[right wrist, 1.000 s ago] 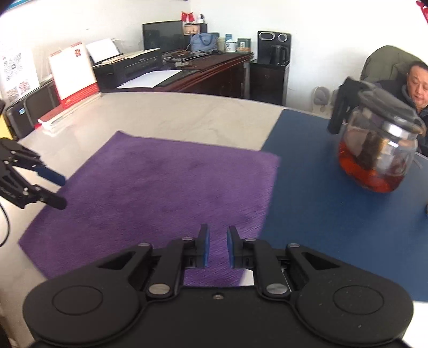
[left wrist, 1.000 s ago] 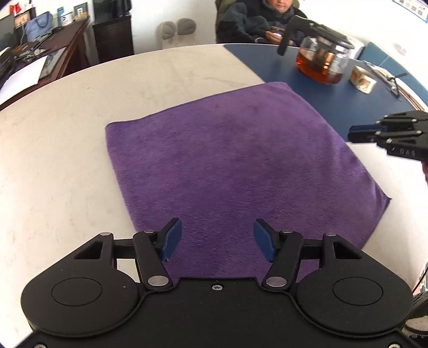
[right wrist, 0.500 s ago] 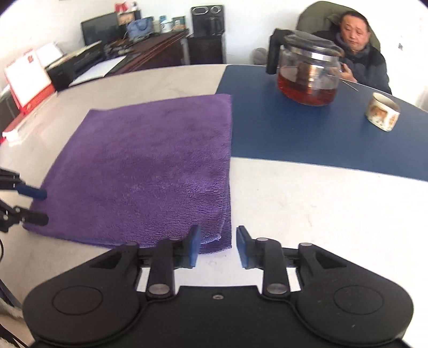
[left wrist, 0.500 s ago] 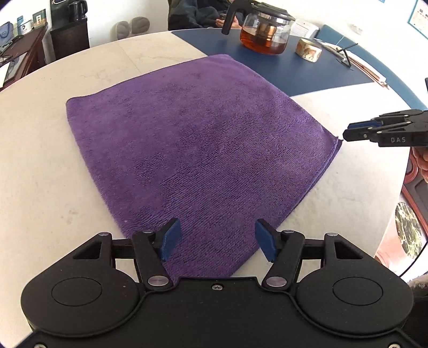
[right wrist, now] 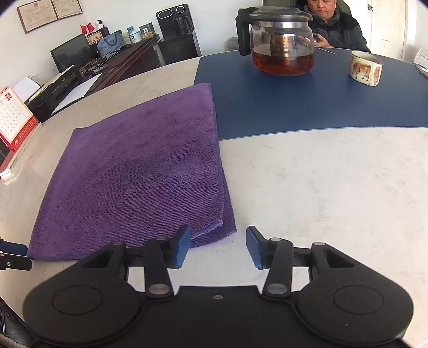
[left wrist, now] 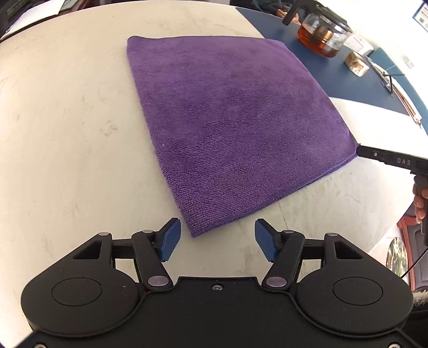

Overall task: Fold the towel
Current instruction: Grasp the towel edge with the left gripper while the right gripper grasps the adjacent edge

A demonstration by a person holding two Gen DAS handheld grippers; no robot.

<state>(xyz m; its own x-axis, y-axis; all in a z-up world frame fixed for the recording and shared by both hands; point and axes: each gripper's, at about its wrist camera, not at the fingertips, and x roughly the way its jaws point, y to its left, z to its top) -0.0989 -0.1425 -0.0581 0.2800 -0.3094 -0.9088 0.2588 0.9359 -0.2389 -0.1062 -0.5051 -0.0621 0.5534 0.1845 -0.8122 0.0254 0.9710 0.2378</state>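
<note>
A purple towel (left wrist: pixel 235 123) lies flat on the pale round table (left wrist: pixel 67 133), its far right corner on a blue mat. My left gripper (left wrist: pixel 217 241) is open, its blue pads just short of the towel's near left corner. My right gripper (right wrist: pixel 218 245) is open at the towel's (right wrist: pixel 139 171) near right corner, where two layers show at the edge. The right gripper also shows in the left wrist view (left wrist: pixel 359 152), tip at the towel's right corner. The left gripper's tips show at the left edge of the right wrist view (right wrist: pixel 16 257).
A glass teapot of tea (right wrist: pixel 281 45) and a patterned cup (right wrist: pixel 365 68) stand on the blue mat (right wrist: pixel 321 107) at the back. A man sits behind the table (right wrist: pixel 331 24). A red calendar (right wrist: pixel 13 117) stands at the table's left. The table edge drops off at right (left wrist: pixel 396 227).
Both grippers have pulled back to the towel's near corners. The right gripper's jaws have opened wide from nearly closed. The towel has not moved.
</note>
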